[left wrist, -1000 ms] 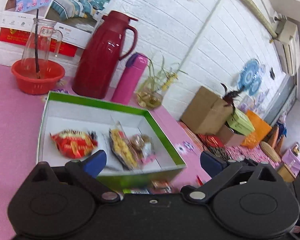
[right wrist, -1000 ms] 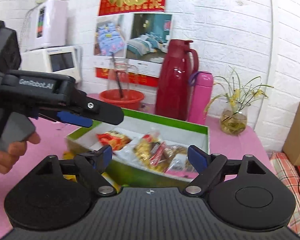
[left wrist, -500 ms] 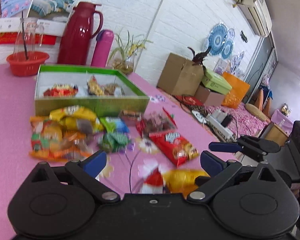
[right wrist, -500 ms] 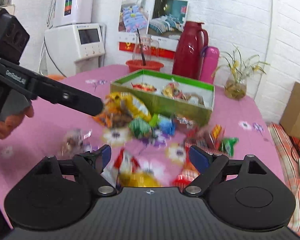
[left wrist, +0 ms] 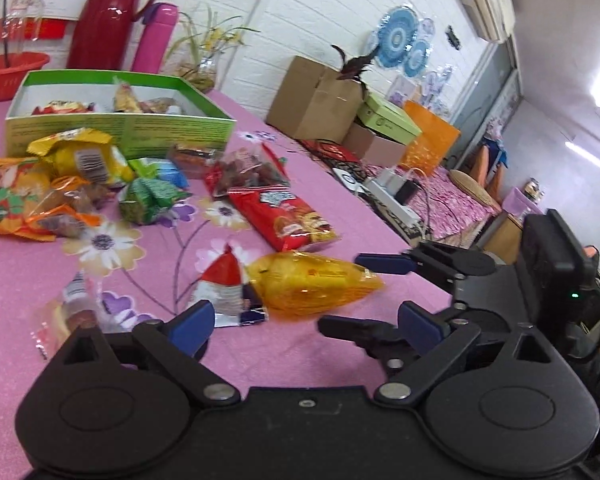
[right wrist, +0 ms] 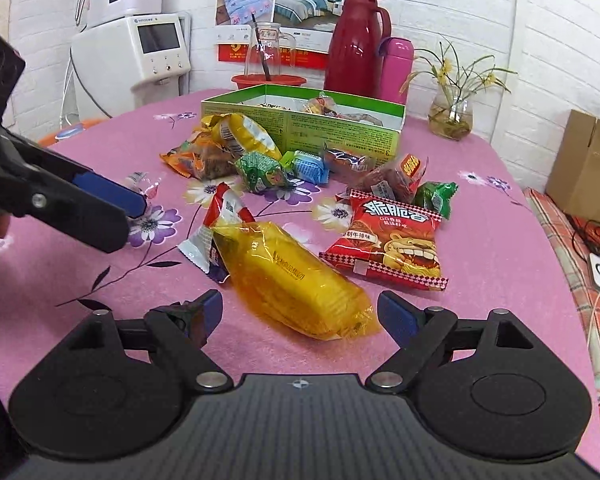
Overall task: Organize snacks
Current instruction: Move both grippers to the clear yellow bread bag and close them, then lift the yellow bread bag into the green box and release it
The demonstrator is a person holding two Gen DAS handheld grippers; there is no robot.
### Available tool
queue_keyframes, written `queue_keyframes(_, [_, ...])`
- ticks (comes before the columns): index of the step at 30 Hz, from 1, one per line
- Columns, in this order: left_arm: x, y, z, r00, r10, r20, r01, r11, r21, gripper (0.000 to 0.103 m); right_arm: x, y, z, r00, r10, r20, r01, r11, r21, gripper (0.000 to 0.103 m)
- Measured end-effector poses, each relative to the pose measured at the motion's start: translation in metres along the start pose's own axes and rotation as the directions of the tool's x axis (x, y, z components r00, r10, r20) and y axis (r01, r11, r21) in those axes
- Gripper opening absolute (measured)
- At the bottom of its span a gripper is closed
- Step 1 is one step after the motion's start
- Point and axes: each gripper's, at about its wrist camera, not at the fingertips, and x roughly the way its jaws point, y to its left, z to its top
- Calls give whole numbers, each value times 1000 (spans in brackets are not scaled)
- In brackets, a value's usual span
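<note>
Both grippers have pulled back from above the green box and now sit low over the near part of the table, with the loose snacks in front of them. Right gripper [right wrist: 300,316] has its jaws spread wide and holds nothing; the near end of the orange-wrapped packet [right wrist: 296,284] lies on the cloth between its blue pads. Left gripper [left wrist: 306,326] is likewise released and empty, its fingers apart just short of that same packet [left wrist: 316,286], which lies flat beside a red-and-white packet [right wrist: 216,224]. In the right wrist view the left gripper reaches in from the left edge, a hand partly visible behind it.

Past these lies a red snack bag [right wrist: 388,240] with a cartoon face, then a cluster of small green, blue, yellow and orange packets [right wrist: 236,148] lying close against the box's front wall. Farther back, the green box [right wrist: 300,124] stands open on the table and holds several wrapped snacks [left wrist: 100,104]; their kinds are hard to tell.

Everything rests on a pink flowered tablecloth [right wrist: 480,240]. Behind the box stand a red basin [right wrist: 268,80] holding a glass jug, a dark red thermos [right wrist: 356,48], a pink flask [right wrist: 396,68] and a glass vase of plants [right wrist: 450,116], against a white brick wall. A cardboard box [left wrist: 312,100] sits off to the right.
</note>
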Motion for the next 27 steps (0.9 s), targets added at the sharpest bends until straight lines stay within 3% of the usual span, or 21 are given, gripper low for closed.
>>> queue_keyframes(5, [18,0,6,1000,-23,-7,23,999,-33,83,2,6,-3,998,65,4,-65,997,-28,103])
queue_keyframes(10, [45,6,19,999,-16,-33,14,999,-49,67,1,3,-7,999,52,14,-52,999,-14,103])
queue_keyframes(11, [50,8,20,999,-15,-41,13,999,-50,55,1,0,-8,999,49,14,-49,999,-2,103])
queue_keyframes(12, [55,10,21,998,-14,-53,11,999,-52,51,1,-2,-9,999,44,14,-44,999,10,103])
queue_keyframes(14, [63,13,22,997,-15,-76,11,998,-58,31,2,-7,-9,999,40,15,-41,999,33,103])
queue_keyframes(21, [71,18,24,997,4,-83,-10,997,-76,30,12,-13,-4,998,48,35,-49,998,47,103])
queue_keyframes(23, [74,18,26,996,32,-86,-38,997,-64,12,14,-13,-3,998,45,37,-46,998,48,92])
queue_keyframes(24, [74,19,27,996,45,-80,-50,997,-57,9,13,-14,-1,998,38,42,-40,998,50,80])
queue_keyframes(27, [68,22,30,998,27,-53,-32,996,-87,8,9,-18,2,998,27,52,-30,997,70,75])
